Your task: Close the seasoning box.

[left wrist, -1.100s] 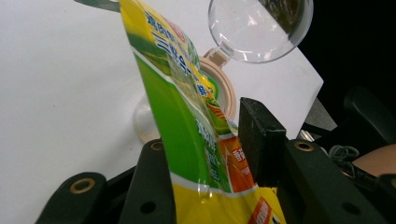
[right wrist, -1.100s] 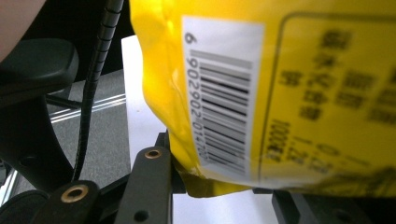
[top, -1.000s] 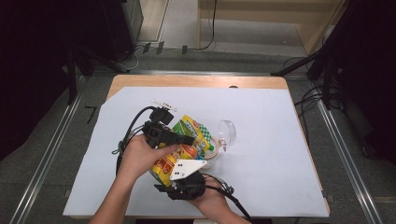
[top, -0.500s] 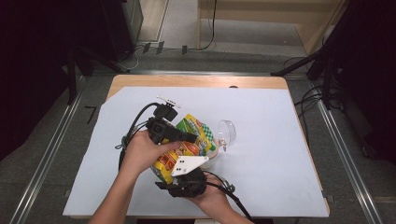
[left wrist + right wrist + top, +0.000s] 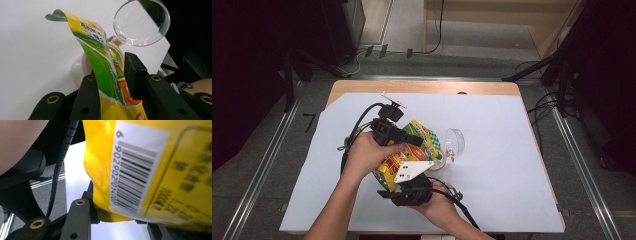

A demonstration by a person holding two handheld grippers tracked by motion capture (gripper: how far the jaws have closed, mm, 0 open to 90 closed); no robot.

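So the big white paper sheet (image 5: 512, 165) is covering most of the light wooden table (image 5: 422, 86), filling the middle of the high view. Sitting a bit left of centre on it is the crinkly yellow-and-green foil snack pouch (image 5: 414, 145), and both hands are working it at once.

The left gripper (image 5: 404, 136), up and left of centre in the high view, is gripping the pouch near its torn top. In the left gripper view its black jaws are sitting on either side of the glossy foil (image 5: 110, 82), with the open lip curling away toward the upper left. Those jaws have just been closing in, with the pouch between them, so they're clamped on it with only a modest gap left.

The right gripper (image 5: 412, 189), low in the middle of the high view, is pinching the bottom end of the pouch. In the right gripper view the yellow back panel with its white barcode label (image 5: 140, 170) is looming across the upper right, and the bottom seam is tucked between the jaws.

Compared with a second ago, both hands are barely shifting; the pouch top is just tilting a touch more toward the jar.

Smallest bit: the beige round plastic jar (image 5: 85, 67) is standing just right of the pouch, with its clear hinged lid (image 5: 454, 141) flipped open. The pouch lip is hanging over the jar mouth.
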